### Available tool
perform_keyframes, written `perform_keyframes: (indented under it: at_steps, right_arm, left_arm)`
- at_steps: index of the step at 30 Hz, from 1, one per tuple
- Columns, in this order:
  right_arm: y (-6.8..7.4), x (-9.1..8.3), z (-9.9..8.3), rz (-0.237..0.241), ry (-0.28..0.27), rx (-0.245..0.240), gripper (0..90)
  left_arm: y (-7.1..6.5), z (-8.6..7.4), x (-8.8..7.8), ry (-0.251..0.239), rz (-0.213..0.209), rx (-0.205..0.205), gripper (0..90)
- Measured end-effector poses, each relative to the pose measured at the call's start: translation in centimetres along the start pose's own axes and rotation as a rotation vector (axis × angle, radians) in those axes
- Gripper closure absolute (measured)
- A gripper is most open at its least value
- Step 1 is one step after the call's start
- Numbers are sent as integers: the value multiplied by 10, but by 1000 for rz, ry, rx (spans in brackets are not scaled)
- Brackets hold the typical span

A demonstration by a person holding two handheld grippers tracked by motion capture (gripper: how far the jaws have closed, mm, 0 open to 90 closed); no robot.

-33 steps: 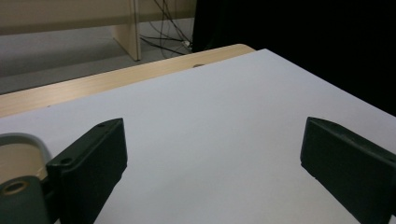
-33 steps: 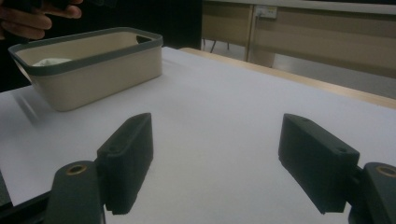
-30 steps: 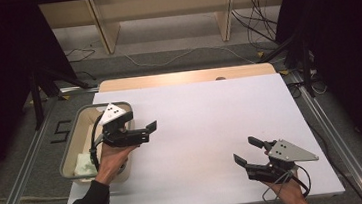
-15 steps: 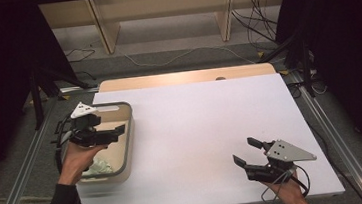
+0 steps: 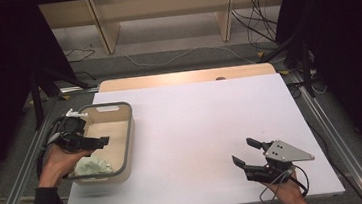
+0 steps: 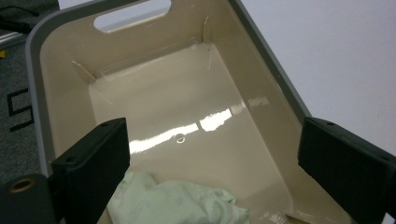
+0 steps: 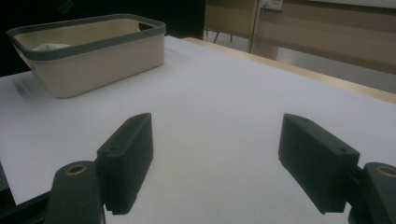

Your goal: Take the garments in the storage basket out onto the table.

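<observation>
Leftward since earlier, the left gripper [image 5: 86, 141] hovers wide-open over the bin [image 5: 128, 137] at the table's [image 5: 212, 129] left edge; right gripper [image 5: 248, 152] open, empty.

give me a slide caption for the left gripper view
Open left gripper poised over a beige bin holding a pale green cloth at its near end.

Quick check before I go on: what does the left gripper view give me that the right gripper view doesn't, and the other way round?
Left gripper view: straight down into the bin, its glossy bare floor, handle slot, and the pale green cloth bunched at the near end, between the open left tool jaws.
Right gripper view: the bin's outer wall from the side, open white tabletop, and the open right tool.
Both: bin and cloth.
</observation>
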State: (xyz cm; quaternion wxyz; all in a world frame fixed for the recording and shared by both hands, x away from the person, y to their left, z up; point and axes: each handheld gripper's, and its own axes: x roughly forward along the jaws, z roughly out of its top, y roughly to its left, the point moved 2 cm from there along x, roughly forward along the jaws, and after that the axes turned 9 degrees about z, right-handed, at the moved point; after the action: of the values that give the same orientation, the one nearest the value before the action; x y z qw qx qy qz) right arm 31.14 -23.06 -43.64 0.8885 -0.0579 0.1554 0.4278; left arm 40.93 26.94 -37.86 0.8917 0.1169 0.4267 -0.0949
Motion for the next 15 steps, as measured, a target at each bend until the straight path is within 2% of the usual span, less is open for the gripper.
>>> perform_keyframes:
  at_steps: [3, 5, 15]
  right_arm:
    - [0, 0, 0, -1, 3, 0, 271]
    - [0, 1, -1, 3, 8, 3, 270]
    - [0, 2, -2, -2, 21, 3, 271]
  left_arm:
    - [4, -2, 0, 34, -2, -3, 86]
    - [6, -4, 3, 57, 13, 1, 87]
    - [10, -15, 20, 211, 17, 6, 100]
